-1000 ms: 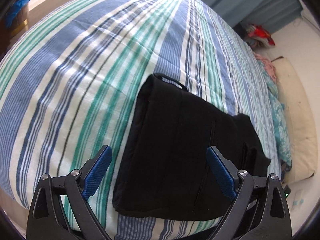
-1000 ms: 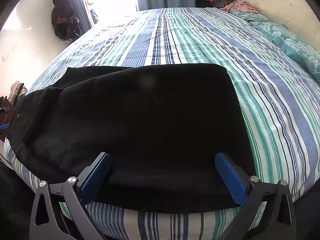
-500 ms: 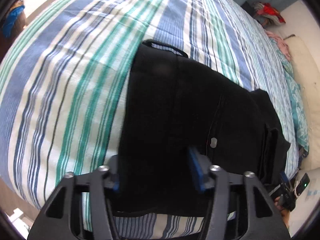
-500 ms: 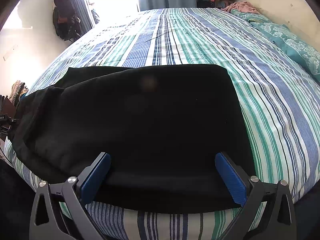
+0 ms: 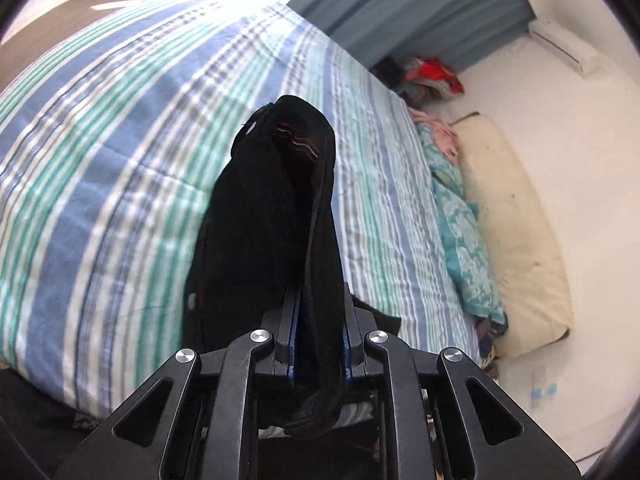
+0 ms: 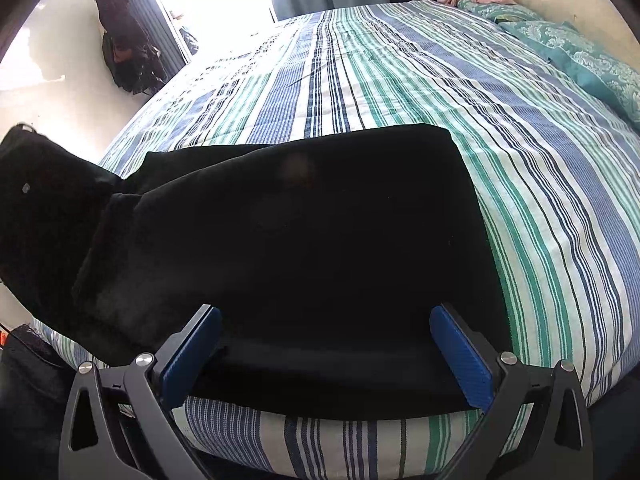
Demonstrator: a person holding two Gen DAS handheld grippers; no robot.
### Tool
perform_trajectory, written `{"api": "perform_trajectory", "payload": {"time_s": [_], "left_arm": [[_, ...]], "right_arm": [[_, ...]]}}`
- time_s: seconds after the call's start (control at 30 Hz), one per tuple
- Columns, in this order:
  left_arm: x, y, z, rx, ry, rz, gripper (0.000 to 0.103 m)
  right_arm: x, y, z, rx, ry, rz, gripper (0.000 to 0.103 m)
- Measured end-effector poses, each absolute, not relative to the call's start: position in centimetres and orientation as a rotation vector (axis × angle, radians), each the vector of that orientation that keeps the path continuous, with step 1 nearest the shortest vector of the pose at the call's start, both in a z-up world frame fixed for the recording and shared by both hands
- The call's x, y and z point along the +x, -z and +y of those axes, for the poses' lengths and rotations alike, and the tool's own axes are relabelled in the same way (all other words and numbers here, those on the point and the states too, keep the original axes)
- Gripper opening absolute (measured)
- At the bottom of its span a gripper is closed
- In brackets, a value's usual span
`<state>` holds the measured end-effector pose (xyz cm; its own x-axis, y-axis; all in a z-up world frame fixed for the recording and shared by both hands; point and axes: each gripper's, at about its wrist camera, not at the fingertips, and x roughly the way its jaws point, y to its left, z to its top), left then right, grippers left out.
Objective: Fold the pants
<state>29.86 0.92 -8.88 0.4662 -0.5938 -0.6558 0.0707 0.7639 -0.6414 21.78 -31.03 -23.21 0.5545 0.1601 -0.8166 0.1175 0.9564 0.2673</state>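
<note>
The black pants lie folded lengthwise near the front edge of the striped bed. My left gripper is shut on the waist end of the pants and holds it lifted off the bed; that raised end shows at the left of the right wrist view. My right gripper is open, its blue pads on either side of the leg end near the bed's edge, not closed on the cloth.
Teal patterned pillows and a cream headboard cushion line the right side of the bed. A pile of clothes sits by the blue curtain. Dark bags hang by the window wall.
My left gripper has moved in over the waist end, closed on it and lifted it off the bed. My right gripper has stayed open over the leg end.
</note>
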Motion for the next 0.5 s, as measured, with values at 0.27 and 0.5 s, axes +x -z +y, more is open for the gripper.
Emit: {"api": "perform_trajectory", "payload": {"time_s": [0.27, 0.5], "left_arm": [[32.0, 17.0, -14.8, -0.318, 0.53, 1.195, 0.015], [29.0, 16.8, -16.2, -0.3, 0.658, 1.207, 0.06]], "right_arm": [[20.6, 22.4, -32.8, 0.439, -0.095, 0.952, 0.103], [18.6, 21.2, -35.8, 0.606, -0.104, 0.822, 0.103]]}}
